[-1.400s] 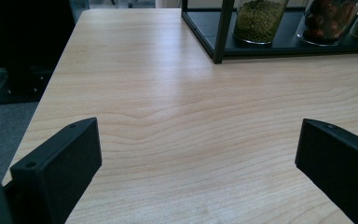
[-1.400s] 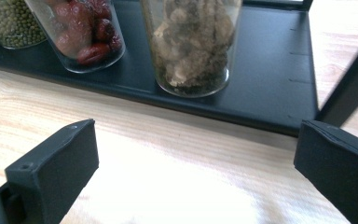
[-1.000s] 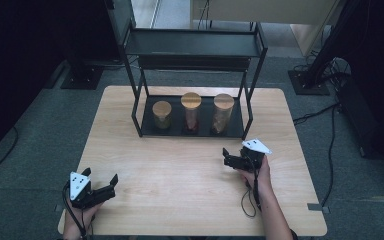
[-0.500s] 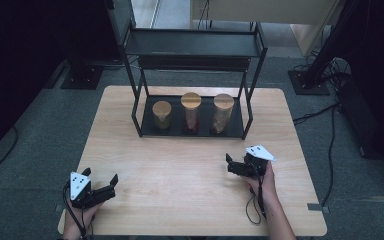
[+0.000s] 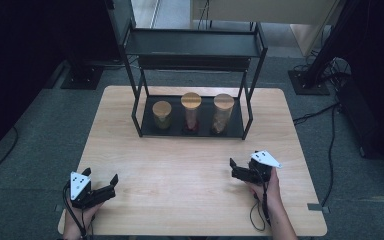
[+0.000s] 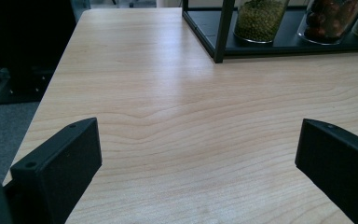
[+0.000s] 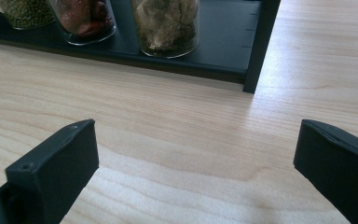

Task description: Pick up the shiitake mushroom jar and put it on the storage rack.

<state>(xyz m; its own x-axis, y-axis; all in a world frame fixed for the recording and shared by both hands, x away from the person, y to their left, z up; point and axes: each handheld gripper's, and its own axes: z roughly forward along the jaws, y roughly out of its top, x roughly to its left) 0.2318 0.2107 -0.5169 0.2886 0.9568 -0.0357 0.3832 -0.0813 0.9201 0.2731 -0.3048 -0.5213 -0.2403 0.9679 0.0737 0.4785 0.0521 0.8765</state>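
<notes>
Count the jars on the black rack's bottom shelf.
3, side by side: the short green-filled jar at the left, the red-filled jar in the middle, the pale-filled jar at the right. None appears hidden.

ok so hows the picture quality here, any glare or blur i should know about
High view: soft and dim, floor near black at the left, jars small but readable. Left gripper view: sharp wood grain on the table, jar tops cut off by the frame. Right gripper view: pale glare on the table at upper right, black fingers slightly soft.

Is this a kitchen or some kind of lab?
Probably a lab or recording room: a bare wooden table, cables on grey carpet, and a black rack with three food jars.
</notes>
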